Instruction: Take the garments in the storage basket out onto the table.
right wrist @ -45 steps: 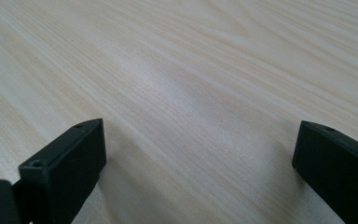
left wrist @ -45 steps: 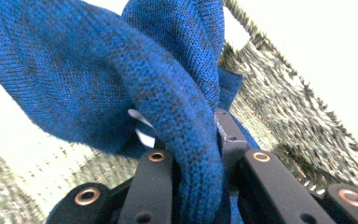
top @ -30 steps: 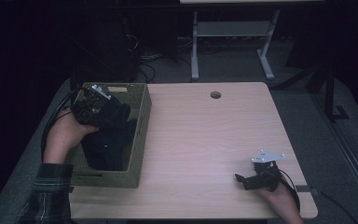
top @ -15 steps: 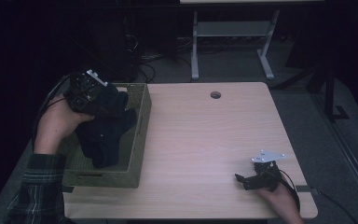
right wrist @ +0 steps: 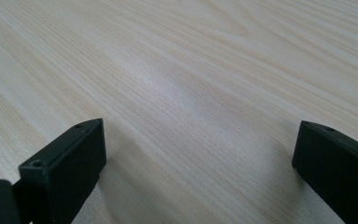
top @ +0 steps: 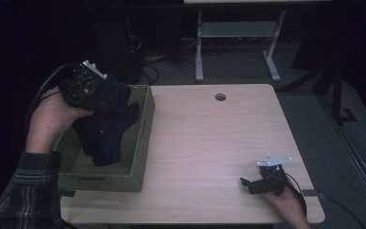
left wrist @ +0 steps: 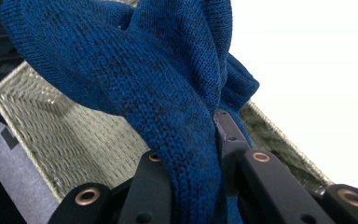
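Left gripper clamping blue knit, seemingly above woven basket

Count: one blue knitted garment; one woven basket at table left edge; two grippers: left gripper, right gripper; one cable hole.
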`<state>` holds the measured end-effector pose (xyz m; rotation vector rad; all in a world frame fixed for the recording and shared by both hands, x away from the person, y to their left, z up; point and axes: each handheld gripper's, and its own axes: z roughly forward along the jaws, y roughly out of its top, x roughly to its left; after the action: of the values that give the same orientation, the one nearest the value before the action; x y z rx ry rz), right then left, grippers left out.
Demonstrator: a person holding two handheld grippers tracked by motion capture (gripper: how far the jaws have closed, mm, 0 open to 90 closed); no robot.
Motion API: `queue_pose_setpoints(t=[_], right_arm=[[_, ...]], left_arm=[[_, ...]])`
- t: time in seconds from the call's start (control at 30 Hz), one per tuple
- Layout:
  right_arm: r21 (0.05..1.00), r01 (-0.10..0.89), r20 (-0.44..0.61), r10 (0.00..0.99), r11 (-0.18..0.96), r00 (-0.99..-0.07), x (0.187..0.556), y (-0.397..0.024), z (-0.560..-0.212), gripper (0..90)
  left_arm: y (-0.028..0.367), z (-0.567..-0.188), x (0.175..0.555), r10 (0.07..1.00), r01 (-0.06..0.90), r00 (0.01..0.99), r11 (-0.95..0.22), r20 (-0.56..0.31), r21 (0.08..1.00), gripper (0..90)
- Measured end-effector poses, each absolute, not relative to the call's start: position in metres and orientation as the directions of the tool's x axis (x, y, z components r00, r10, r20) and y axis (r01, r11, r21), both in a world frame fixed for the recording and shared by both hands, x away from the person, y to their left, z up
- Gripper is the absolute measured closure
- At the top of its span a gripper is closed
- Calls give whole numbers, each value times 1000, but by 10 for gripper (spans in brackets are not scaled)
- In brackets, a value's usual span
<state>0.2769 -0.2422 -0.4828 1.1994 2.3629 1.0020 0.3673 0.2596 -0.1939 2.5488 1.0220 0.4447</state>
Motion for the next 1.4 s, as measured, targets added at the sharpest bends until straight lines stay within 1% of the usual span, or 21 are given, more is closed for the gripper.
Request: queue_pose_setpoints(t=[0.13,0.67,0.93,1.03,1.4], right_arm=[[703,583,39,797,407,-603,277,-242,-483,23],[705,582,39,797,405,-602,277,-242,-483,23],[705,582,39,797,405,-602,277,-242,-483,24],[705,582,39,797,405,-602,277,-242,-483,23],[705,582,38,797,405,-602,277,-242,-483,23]], left_arm=[[256,-188,365,694,572,704,-681,152,457,790],[219,-173,365,639,520,755,-721,149,459,790],[196,-164,364,593,472,795,-739,130,481,790],[188,-163,364,578,462,806,-748,127,476,793],[157,-170,368,500,409,863,-779,76,474,793]])
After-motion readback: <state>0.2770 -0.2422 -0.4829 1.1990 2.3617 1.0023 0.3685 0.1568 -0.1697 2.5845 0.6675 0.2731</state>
